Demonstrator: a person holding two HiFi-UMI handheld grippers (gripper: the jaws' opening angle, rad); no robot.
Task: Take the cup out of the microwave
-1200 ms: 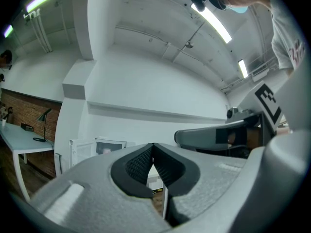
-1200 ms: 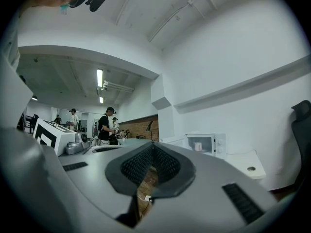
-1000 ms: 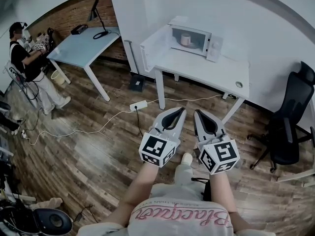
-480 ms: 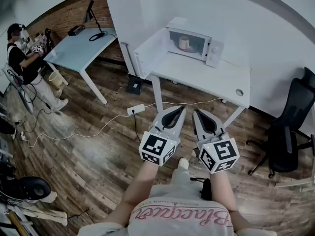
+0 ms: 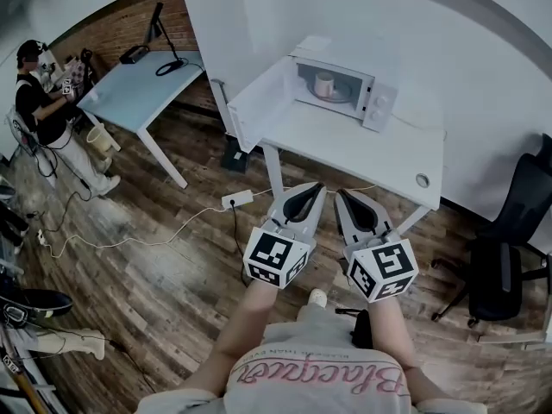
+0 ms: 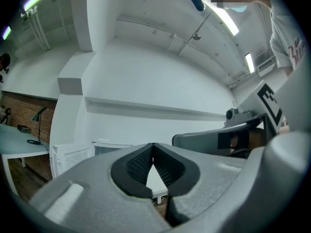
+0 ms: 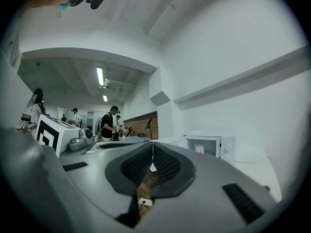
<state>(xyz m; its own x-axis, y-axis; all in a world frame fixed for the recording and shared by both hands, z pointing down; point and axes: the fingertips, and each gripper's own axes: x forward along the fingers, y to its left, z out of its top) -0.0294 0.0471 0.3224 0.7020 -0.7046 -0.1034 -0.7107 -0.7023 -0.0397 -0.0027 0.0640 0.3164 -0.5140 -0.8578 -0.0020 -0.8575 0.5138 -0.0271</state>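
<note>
A white microwave (image 5: 343,88) stands on the white table (image 5: 362,145) with its door (image 5: 259,103) swung open to the left. Inside it sits a pale cup (image 5: 324,84), upright on the turntable. My left gripper (image 5: 316,187) and right gripper (image 5: 341,195) hang side by side over the wooden floor, short of the table's front edge, both pointing at the table. Each is shut with nothing between its pads. The right gripper view shows the microwave (image 7: 210,144) and the cup (image 7: 199,149) far ahead to the right of the closed tips (image 7: 152,143). In the left gripper view the tips (image 6: 153,144) meet too.
A white power strip (image 5: 236,199) with cables lies on the floor by the table's left leg. A black office chair (image 5: 507,253) stands at the right. A light blue desk (image 5: 138,78) with a lamp is at the back left, and a person (image 5: 43,110) stands beyond it.
I have walked closer to the table: the microwave and table now sit nearer and larger. Both grippers came forward with me, still shut and side by side.
</note>
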